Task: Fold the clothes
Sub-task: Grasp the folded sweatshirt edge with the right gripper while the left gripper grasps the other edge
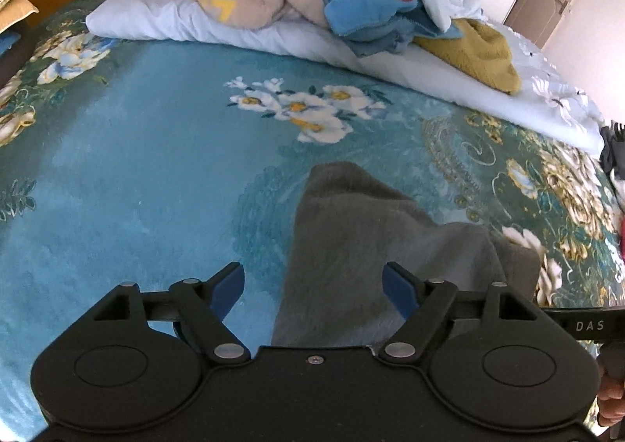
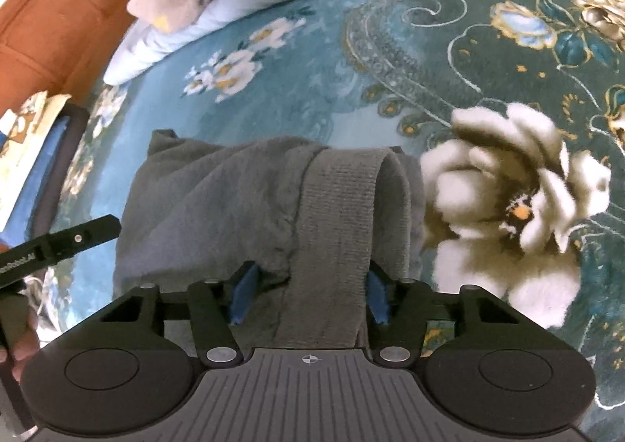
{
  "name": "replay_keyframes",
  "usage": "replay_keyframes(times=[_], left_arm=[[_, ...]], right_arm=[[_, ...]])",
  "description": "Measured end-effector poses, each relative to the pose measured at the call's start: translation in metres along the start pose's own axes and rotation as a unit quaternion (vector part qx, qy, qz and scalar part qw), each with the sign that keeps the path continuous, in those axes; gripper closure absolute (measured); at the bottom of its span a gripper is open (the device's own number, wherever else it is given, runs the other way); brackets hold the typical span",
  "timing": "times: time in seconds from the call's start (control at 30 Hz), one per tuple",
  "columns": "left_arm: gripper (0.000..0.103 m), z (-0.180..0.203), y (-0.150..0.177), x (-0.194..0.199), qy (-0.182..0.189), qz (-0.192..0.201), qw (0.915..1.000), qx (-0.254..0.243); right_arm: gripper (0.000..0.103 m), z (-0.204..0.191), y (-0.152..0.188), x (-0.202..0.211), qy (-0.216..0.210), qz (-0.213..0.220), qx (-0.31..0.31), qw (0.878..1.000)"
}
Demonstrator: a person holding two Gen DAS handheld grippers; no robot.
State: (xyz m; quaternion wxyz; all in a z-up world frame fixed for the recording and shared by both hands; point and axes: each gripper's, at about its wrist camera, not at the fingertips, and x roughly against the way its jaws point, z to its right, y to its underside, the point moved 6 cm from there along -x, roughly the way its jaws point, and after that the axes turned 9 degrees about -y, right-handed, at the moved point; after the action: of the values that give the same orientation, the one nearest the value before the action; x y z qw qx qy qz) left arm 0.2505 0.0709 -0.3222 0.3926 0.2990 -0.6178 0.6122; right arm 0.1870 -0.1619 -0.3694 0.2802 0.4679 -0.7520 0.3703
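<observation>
Two grippers work over our floral bedspread (image 1: 136,137). We hold the left gripper (image 1: 314,285) with its blue pads spread wide above the grey garment (image 1: 375,231), which lies mid-bed toward the near edge. Our right gripper (image 2: 310,293) has its fingers parted around the garment's ribbed band (image 2: 340,207). Unfolded clothes (image 1: 351,0) sit piled along the far edge.

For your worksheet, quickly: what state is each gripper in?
Left gripper: open, holding nothing, over the grey garment.
Right gripper: open around the ribbed band.
</observation>
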Motion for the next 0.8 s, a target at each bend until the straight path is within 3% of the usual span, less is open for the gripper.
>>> replay_keyframes(times=[0.27,0.5,0.57,0.8], left_arm=[[0.026,0.007,0.001,-0.006,0.004,-0.01,0.9999,0.003],[0.026,0.011,-0.001,-0.005,0.005,-0.007,1.0,0.002],[0.026,0.011,-0.002,-0.005,0.007,-0.007,0.9999,0.003],[0.025,0.015,-0.002,-0.005,0.01,-0.007,0.9999,-0.002]], right_arm=[[0.067,0.0,-0.001,0.009,-0.006,0.006,-0.002,1.0],[0.07,0.001,0.0,0.023,-0.024,0.015,-0.011,1.0],[0.076,0.003,0.001,0.028,-0.028,0.019,-0.019,0.999],[0.076,0.014,0.009,0.031,0.002,0.016,-0.028,0.999]])
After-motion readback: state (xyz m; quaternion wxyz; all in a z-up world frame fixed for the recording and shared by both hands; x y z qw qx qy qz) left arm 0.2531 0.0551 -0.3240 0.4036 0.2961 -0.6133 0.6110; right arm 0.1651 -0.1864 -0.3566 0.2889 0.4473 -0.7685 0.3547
